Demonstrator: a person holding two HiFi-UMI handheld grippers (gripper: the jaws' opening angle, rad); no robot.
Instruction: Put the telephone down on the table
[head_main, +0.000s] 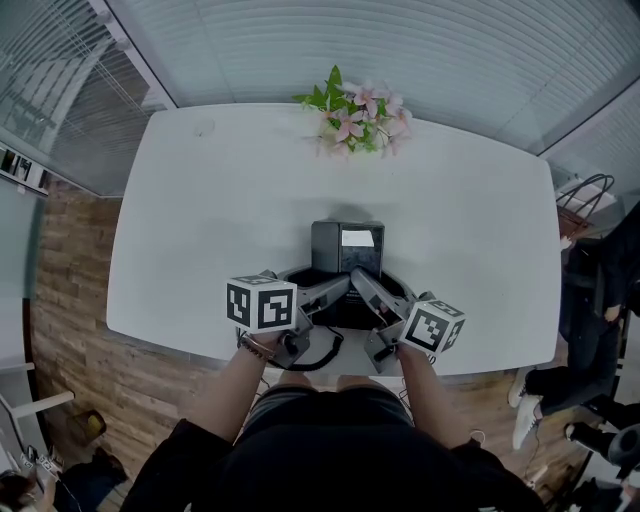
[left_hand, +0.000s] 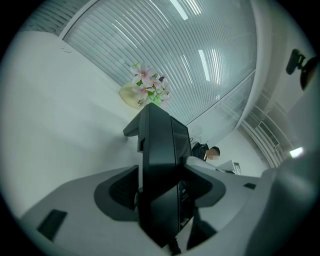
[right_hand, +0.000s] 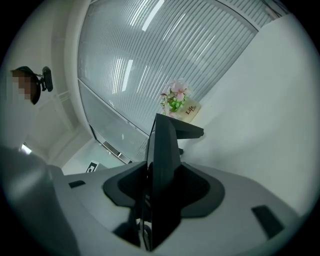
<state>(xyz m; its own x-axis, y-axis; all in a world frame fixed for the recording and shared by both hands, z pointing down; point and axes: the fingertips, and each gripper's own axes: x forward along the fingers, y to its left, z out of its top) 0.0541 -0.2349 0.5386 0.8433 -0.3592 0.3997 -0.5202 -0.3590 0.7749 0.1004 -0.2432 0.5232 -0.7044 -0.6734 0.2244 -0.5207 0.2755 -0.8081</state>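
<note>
At the near edge of the white rounded table (head_main: 180, 220), left gripper (head_main: 335, 288) and right gripper (head_main: 360, 285) both clamp the black plastic desk telephone (head_main: 346, 247); lower it evenly, release only when it rests flat

Flowers (head_main: 358, 118) on table (head_main: 200, 230) — behind telephone (head_main: 346, 247)

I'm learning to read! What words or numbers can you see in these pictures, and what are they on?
"Life": on the tan card beside the flowers; the smaller print below it is too small to read.
Telephone: its pale label is too blurred to read.
Marker cubes: only black-and-white square patterns, no letters or numbers.
</note>
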